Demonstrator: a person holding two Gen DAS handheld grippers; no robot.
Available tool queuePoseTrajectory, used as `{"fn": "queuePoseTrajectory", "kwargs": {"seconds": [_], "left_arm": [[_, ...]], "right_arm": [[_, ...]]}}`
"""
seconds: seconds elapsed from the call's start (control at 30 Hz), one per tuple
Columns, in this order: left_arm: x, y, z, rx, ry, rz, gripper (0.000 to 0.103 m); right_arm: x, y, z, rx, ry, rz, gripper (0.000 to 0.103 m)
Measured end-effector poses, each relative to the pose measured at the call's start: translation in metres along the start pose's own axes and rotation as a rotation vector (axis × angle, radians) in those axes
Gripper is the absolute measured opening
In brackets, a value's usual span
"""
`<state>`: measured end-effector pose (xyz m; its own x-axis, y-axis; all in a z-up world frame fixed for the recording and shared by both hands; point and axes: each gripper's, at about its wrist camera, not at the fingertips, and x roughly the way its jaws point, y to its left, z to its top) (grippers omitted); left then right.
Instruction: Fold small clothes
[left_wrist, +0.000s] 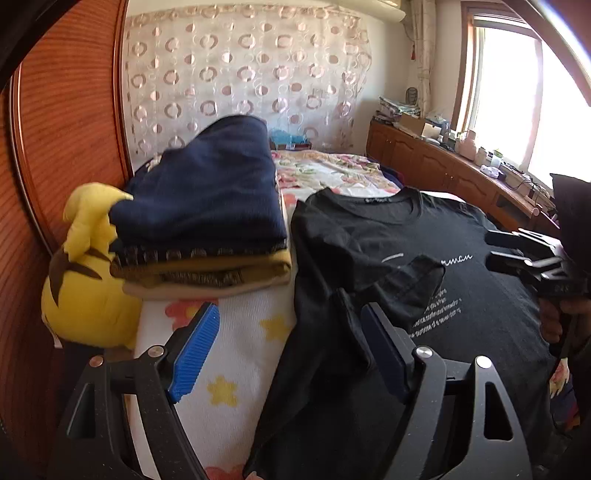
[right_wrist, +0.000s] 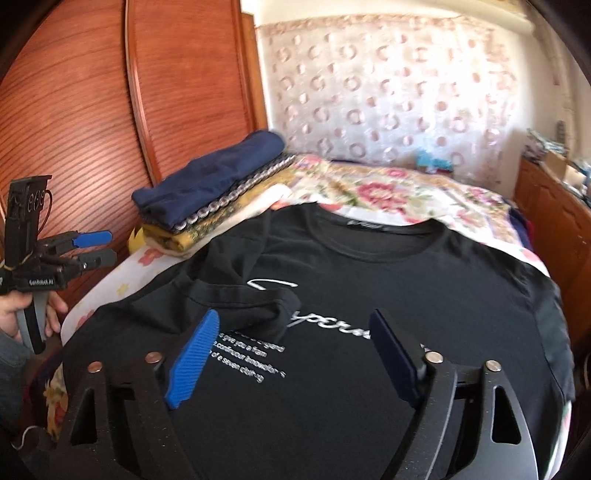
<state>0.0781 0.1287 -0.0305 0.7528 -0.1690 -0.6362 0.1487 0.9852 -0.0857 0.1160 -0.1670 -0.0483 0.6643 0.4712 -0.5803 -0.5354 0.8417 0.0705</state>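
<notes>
Both tongs (left_wrist: 288, 350) (right_wrist: 291, 354) apart and empty above black T-shirt (right_wrist: 369, 266), its blurred print half hidden by folded sleeve (right_wrist: 240, 306).

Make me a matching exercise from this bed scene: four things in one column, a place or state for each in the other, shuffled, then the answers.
Things
1. black T-shirt
2. navy garment
3. yellow plush toy
4. left sleeve of the T-shirt

Places or states
A. top of the folded pile
B. folded inward over the chest print
C. spread flat, front up, on the bed
D. wedged between the pile and the wooden wardrobe

Pairs: 1-C, 2-A, 3-D, 4-B
</notes>
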Motion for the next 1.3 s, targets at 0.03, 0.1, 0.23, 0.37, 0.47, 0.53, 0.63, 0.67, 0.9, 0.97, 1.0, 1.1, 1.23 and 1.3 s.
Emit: {"fn": "queuePoseTrajectory", "kwargs": {"seconds": [0.03, 0.1, 0.23, 0.37, 0.47, 0.53, 0.63, 0.67, 0.9, 0.97, 1.0, 1.1, 1.23, 1.3], "left_arm": [[0.005, 0.000, -0.004, -0.004, 0.020, 0.001, 0.080], [0.012, 0.000, -0.009, -0.007, 0.041, 0.016, 0.080], [0.029, -0.001, -0.018, -0.005, 0.088, 0.017, 0.080], [0.046, -0.004, -0.025, 0.006, 0.139, 0.033, 0.080], [0.052, -0.001, -0.028, 0.000, 0.154, 0.045, 0.080], [0.055, 0.000, -0.029, -0.009, 0.169, 0.046, 0.080], [0.056, 0.002, -0.030, -0.021, 0.172, 0.045, 0.080], [0.055, 0.002, -0.030, -0.024, 0.172, 0.044, 0.080], [0.054, 0.001, -0.030, -0.025, 0.171, 0.047, 0.080], [0.054, 0.001, -0.030, -0.028, 0.171, 0.046, 0.080], [0.055, 0.002, -0.029, -0.029, 0.170, 0.045, 0.080], [0.055, 0.002, -0.029, -0.032, 0.170, 0.042, 0.080], [0.054, 0.003, -0.029, -0.033, 0.169, 0.041, 0.080], [0.054, 0.003, -0.030, -0.034, 0.168, 0.041, 0.080]], "right_arm": [[0.008, -0.001, 0.004, -0.008, 0.017, 0.013, 0.076], [0.026, -0.006, 0.011, -0.015, 0.063, 0.035, 0.070], [0.058, -0.022, 0.018, -0.006, 0.150, 0.053, 0.063], [0.077, -0.030, 0.019, 0.013, 0.194, 0.071, 0.057], [0.092, -0.029, 0.020, 0.016, 0.225, 0.103, 0.051], [0.099, -0.026, 0.020, 0.006, 0.243, 0.113, 0.046], [0.099, -0.022, 0.022, -0.024, 0.253, 0.119, 0.045], [0.098, -0.020, 0.022, -0.039, 0.254, 0.125, 0.045], [0.077, -0.010, 0.007, -0.160, 0.265, 0.093, 0.045], [0.080, -0.006, 0.008, -0.192, 0.264, 0.080, 0.045], [0.083, -0.004, 0.009, -0.204, 0.266, 0.073, 0.042], [0.091, 0.006, 0.013, -0.262, 0.249, 0.070, 0.026], [0.096, 0.015, 0.016, -0.338, 0.221, 0.039, 0.005], [0.092, 0.018, 0.018, -0.367, 0.163, -0.007, 0.004]]}}
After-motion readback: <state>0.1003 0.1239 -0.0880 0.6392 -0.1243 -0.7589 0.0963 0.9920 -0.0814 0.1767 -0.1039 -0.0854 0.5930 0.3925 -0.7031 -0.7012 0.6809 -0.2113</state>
